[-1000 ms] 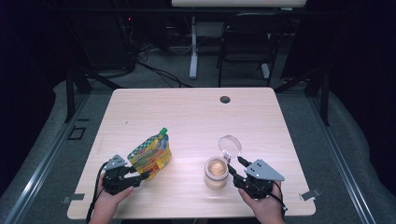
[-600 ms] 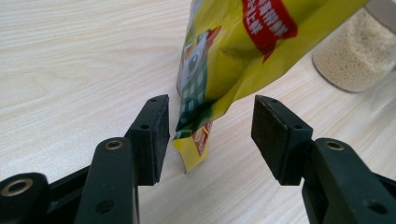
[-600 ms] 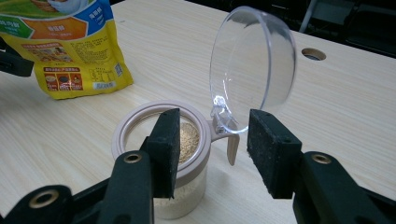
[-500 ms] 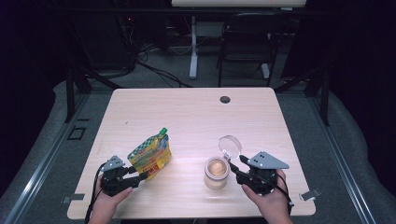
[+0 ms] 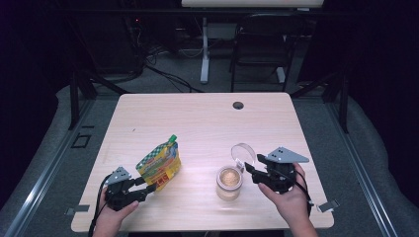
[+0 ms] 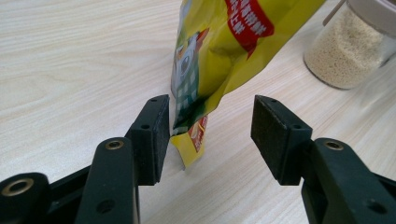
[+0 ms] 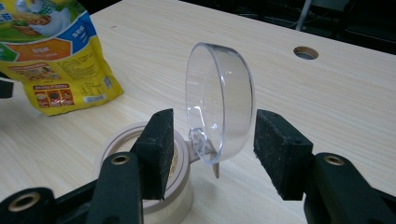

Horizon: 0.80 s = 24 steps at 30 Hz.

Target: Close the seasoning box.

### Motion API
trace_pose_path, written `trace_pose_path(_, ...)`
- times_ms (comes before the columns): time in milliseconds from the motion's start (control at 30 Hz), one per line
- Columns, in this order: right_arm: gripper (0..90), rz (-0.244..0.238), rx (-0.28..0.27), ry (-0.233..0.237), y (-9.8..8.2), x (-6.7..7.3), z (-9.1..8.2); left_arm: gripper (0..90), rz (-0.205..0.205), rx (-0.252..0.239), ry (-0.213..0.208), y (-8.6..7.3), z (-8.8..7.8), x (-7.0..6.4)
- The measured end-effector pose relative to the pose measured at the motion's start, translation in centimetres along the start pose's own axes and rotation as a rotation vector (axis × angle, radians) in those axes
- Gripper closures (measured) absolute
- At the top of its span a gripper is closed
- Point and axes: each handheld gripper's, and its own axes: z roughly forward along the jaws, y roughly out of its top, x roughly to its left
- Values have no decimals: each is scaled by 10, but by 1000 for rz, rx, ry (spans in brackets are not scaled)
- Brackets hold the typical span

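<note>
Standing left of the jar [image 5: 230, 182], pouch [image 5: 158, 166] between spread left gripper [image 6: 208, 133]; right gripper [image 7: 210, 149] just opening around flipped-up lid [image 7: 219, 105], seemingly untouched. Risking toppling the jar by clipping it.

one pouch [image 5: 158, 167], one jar [image 5: 230, 182]

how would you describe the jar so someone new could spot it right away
On the pale wooden table, look near the front edge, just ahead of the right gripper. The jar is short, clear and filled with pale grains, with its clear hinged lid flipped up. The only thing near it is a yellow pouch.
</note>
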Motion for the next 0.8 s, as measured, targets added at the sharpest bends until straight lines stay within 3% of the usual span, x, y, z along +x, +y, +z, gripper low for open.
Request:
trace_pose_path(333, 481, -1, 17, -2, 9, -4, 19, 462, 9, -2, 10, 1, -2, 0)
trace_pose_path(567, 526, 10, 16, 20, 11, -6, 22, 457, 10, 7, 13, 1, 1, 0)
trace_pose_path(800, 666, -11, 12, 10, 12, -3, 20, 456, 12, 8, 16, 1, 0, 0)
